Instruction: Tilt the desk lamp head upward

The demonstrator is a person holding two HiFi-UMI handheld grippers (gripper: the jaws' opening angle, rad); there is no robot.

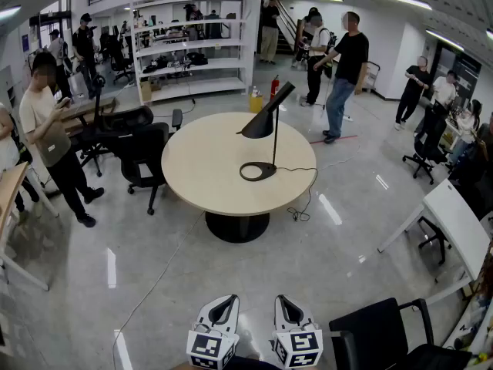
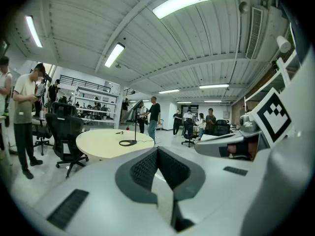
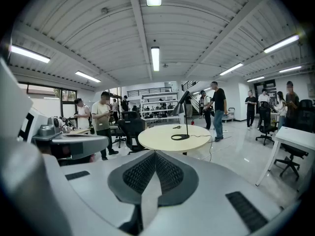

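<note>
Two grippers, left gripper [image 1: 222, 307] and right gripper [image 1: 288, 308], sit at bottom centre, their ribbed dark jaws pressed together on nothing, well apart from the round, pale table [image 1: 192, 168] at centre bearing the black desk lamp [image 1: 269, 114]. Best to close in first, then lift its smooth conical shade [image 1: 260, 128] from beneath while steadying the thin stem [image 1: 275, 141].

Cut off at picture's bottom: left tool [image 1: 229, 299], right tool [image 1: 282, 299]. Too small to tell: dark bit [image 3: 176, 127] near bench [image 3: 157, 137] far edge.
</note>
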